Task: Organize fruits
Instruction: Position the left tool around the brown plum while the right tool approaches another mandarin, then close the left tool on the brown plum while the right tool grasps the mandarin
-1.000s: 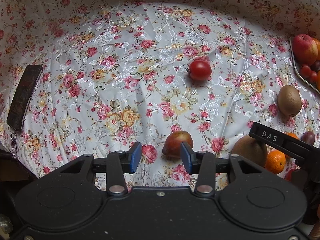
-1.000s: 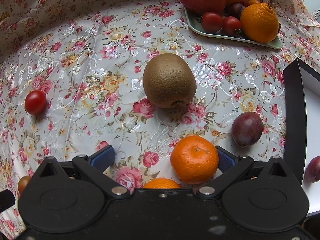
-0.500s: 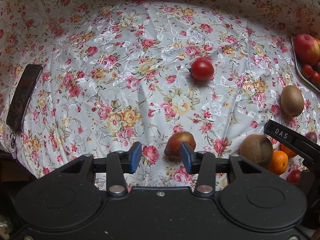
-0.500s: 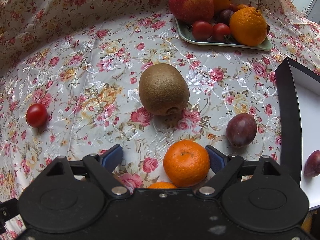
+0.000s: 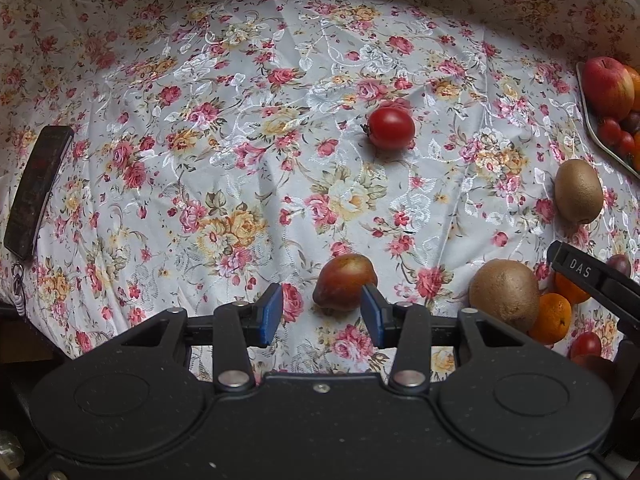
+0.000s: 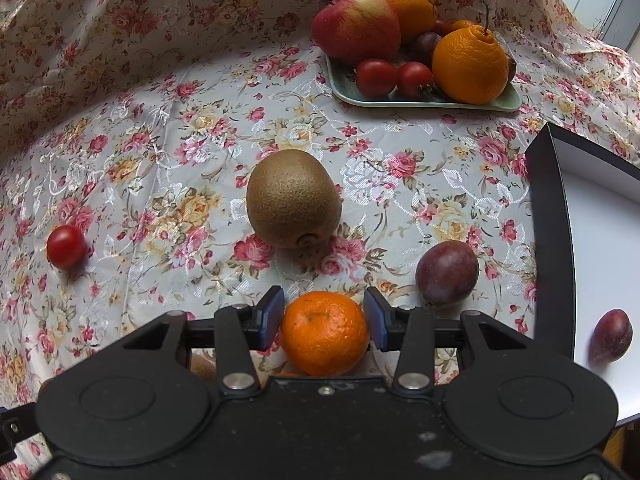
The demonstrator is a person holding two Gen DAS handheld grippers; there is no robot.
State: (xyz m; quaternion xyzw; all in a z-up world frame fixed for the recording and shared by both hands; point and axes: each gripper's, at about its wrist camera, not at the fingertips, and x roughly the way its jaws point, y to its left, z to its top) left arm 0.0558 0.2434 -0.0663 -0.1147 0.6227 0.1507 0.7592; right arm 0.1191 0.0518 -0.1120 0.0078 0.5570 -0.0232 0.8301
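My right gripper [image 6: 324, 318] is shut on a small mandarin [image 6: 325, 332], its blue pads against both sides. Beyond it lie a kiwi [image 6: 294, 198], a purple plum [image 6: 447, 273] and a cherry tomato [image 6: 66, 247] on the floral cloth. My left gripper [image 5: 322, 314] is open, with a reddish-brown fruit [image 5: 345, 282] just ahead between its pads, nearer the right pad. In the left wrist view a red tomato [image 5: 391, 128], two kiwis [image 5: 505, 294] and mandarins [image 5: 550, 318] lie on the cloth.
A pale green tray [image 6: 424, 98] at the back holds an apple, oranges, tomatoes and a plum. A black-edged white box [image 6: 592, 232] at the right holds one plum [image 6: 612, 335]. A dark phone [image 5: 36, 192] lies at the cloth's left edge.
My right gripper has closed its jaws onto the mandarin and lifted back a little. My left gripper has drifted slightly, staying open by the reddish-brown fruit.
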